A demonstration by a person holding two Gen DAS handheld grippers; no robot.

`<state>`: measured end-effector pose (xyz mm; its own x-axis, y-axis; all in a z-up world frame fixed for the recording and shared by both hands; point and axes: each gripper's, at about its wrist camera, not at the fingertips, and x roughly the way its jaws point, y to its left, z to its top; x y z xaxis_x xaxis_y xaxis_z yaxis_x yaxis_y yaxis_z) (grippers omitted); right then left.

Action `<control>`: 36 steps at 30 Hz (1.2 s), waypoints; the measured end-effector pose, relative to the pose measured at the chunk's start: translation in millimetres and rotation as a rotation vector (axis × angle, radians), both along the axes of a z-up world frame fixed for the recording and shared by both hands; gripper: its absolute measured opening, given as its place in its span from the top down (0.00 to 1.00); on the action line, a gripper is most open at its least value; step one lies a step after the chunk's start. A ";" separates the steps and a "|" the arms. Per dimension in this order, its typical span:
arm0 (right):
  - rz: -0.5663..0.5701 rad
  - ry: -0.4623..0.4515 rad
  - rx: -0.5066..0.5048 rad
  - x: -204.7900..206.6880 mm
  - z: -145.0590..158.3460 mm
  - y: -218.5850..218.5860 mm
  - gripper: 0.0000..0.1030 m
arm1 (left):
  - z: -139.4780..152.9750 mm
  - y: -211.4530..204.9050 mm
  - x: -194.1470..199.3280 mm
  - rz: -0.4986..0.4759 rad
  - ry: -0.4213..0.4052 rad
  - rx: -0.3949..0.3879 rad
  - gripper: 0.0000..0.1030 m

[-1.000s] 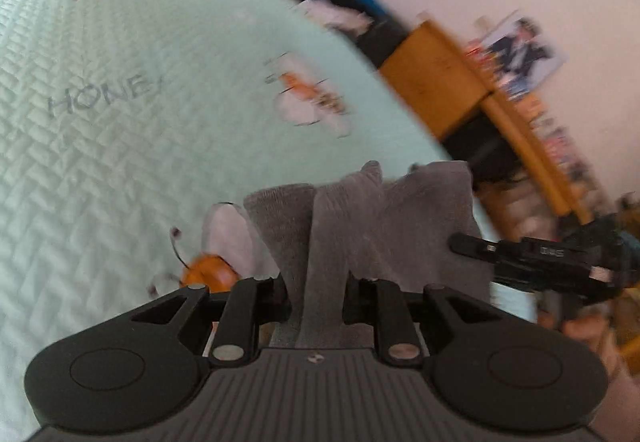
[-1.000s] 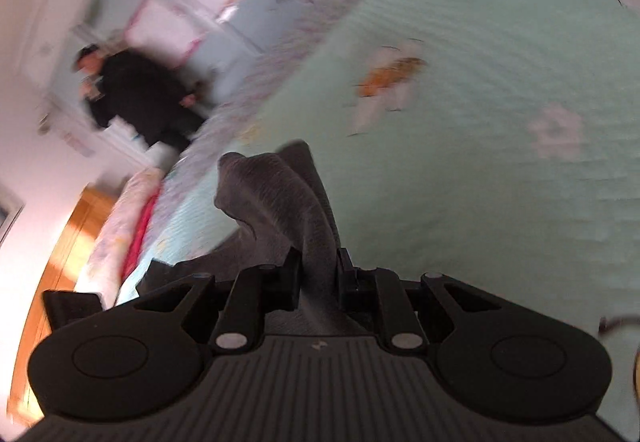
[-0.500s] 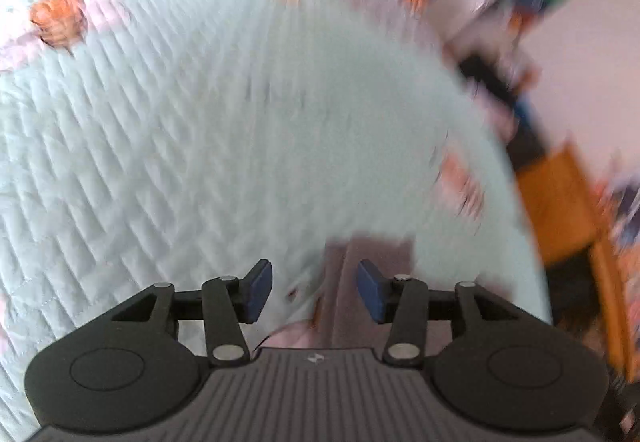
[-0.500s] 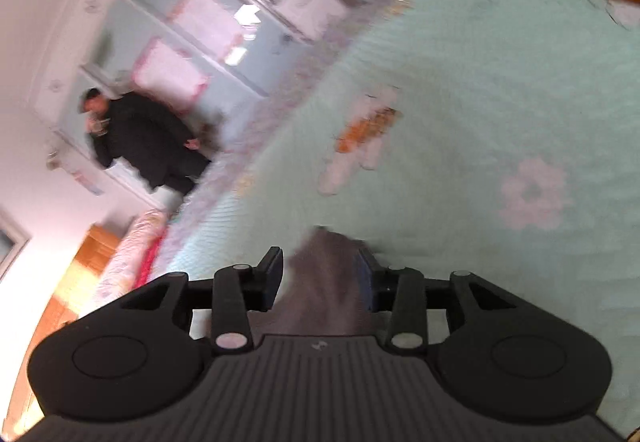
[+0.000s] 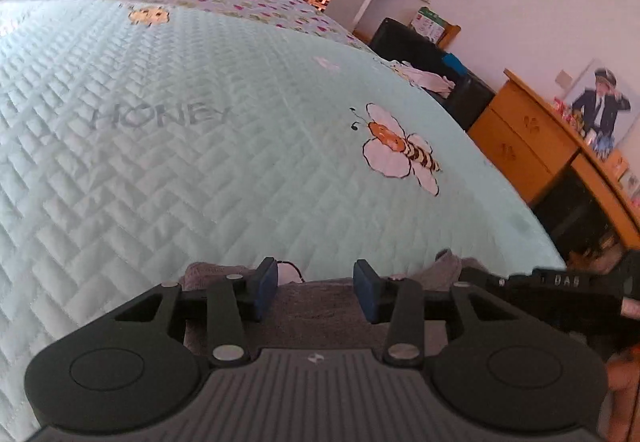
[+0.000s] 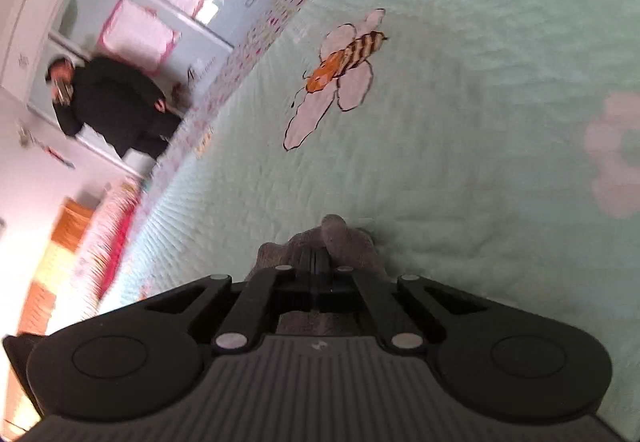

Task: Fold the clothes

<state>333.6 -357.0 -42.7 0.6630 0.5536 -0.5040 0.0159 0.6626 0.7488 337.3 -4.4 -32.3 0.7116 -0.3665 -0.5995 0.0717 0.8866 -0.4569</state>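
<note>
Grey garment lying on the mint quilt, one gripper now letting go

The quilt [image 5: 192, 146] is carrying the grey garment [image 5: 320, 306] at its near edge, below the bee print [image 5: 400, 152]. The left gripper [image 5: 316, 292], clamped on the cloth a second ago, is now standing with fingers wide apart and holding nothing, so one fold is probably laid down. The right gripper [image 6: 318, 262] is pinching a bunch of garment. No containers are showing.

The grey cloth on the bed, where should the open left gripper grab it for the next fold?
Probably the grey cloth's far edge, just ahead of the open left gripper: come in low from the near side. It lies flat on the quilt, so that edge is the free lip.
</note>
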 end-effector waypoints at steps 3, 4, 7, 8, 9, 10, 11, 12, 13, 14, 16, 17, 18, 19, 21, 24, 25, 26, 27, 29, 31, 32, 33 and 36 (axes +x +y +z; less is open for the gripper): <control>-0.039 -0.023 0.039 -6.0 3.9 -7.9 1.00 | 7.8 5.1 -0.8 0.069 -0.024 -0.081 0.57; -0.052 -0.044 0.037 -13.0 11.9 -10.6 0.98 | 17.6 5.9 -7.2 0.071 -0.052 -0.076 0.57; -0.002 -0.113 0.006 -41.1 38.0 -6.0 0.92 | 44.6 -2.2 -40.2 -0.036 -0.099 -0.055 0.56; 0.025 -0.135 -0.005 -50.0 46.2 -2.4 0.91 | 50.3 -7.4 -53.3 -0.078 -0.109 -0.050 0.55; 0.056 -0.151 -0.005 -63.4 53.1 2.0 0.85 | 54.6 -13.2 -67.9 -0.114 -0.117 -0.037 0.55; 0.081 -0.152 0.011 -76.8 55.4 5.8 0.81 | 55.3 -20.5 -81.0 -0.145 -0.122 -0.019 0.49; 0.104 -0.150 0.028 -90.1 57.2 9.6 0.73 | 51.1 -30.1 -90.6 -0.170 -0.109 0.011 0.42; 0.114 -0.125 0.013 -96.7 53.5 14.9 0.71 | 42.4 -41.5 -95.6 -0.188 -0.073 0.058 0.40; 0.123 -0.098 -0.005 -102.4 49.1 20.4 0.71 | 31.5 -54.2 -96.7 -0.198 -0.026 0.124 0.41; 0.131 -0.071 -0.024 -108.1 44.8 25.9 0.71 | 22.3 -65.3 -96.8 -0.204 0.008 0.188 0.41; 0.135 -0.064 -0.109 -102.2 41.7 34.7 0.75 | 16.1 -78.8 -99.9 -0.204 -0.009 0.288 0.37; 0.137 -0.062 -0.153 -98.8 40.3 39.1 0.77 | 18.9 -79.7 -100.2 -0.193 -0.009 0.302 0.37; 0.138 -0.060 -0.197 -95.4 39.0 43.4 0.77 | 22.3 -78.9 -97.2 -0.175 0.006 0.293 0.37; 0.140 -0.058 -0.241 -91.9 37.6 47.8 0.77 | 25.8 -78.1 -94.1 -0.157 0.021 0.284 0.38; 0.140 -0.059 -0.306 -92.1 43.2 54.5 0.76 | 37.0 -75.1 -100.8 -0.130 0.042 0.296 0.39; 0.136 -0.072 -0.361 -105.7 67.3 60.6 0.60 | 55.8 -69.9 -116.1 -0.092 0.070 0.327 0.37; 0.135 -0.076 -0.379 -110.2 75.3 62.6 0.51 | 62.0 -68.1 -121.3 -0.079 0.079 0.337 0.35; 0.134 -0.080 -0.398 -114.8 83.3 64.6 0.35 | 68.3 -66.4 -126.4 -0.067 0.088 0.347 0.35; 0.132 -0.084 -0.416 -119.3 91.4 66.7 0.29 | 74.5 -64.6 -131.5 -0.054 0.097 0.357 0.35; 0.146 -0.059 -0.451 -126.3 98.3 73.0 0.28 | 87.0 -61.2 -141.8 -0.029 0.116 0.377 0.28; 0.160 -0.033 -0.486 -133.2 104.8 79.5 0.28 | 98.3 -58.4 -152.5 -0.005 0.144 0.403 0.22; 0.167 -0.019 -0.504 -136.6 108.0 82.8 0.28 | 101.7 -58.0 -156.8 0.001 0.168 0.417 0.22; 0.174 -0.006 -0.522 -140.0 111.2 86.0 0.28 | 104.7 -57.8 -160.8 0.004 0.188 0.428 0.21; 0.195 0.034 -0.574 -150.4 120.9 95.8 0.28 | 110.7 -59.2 -172.8 0.010 0.238 0.485 0.18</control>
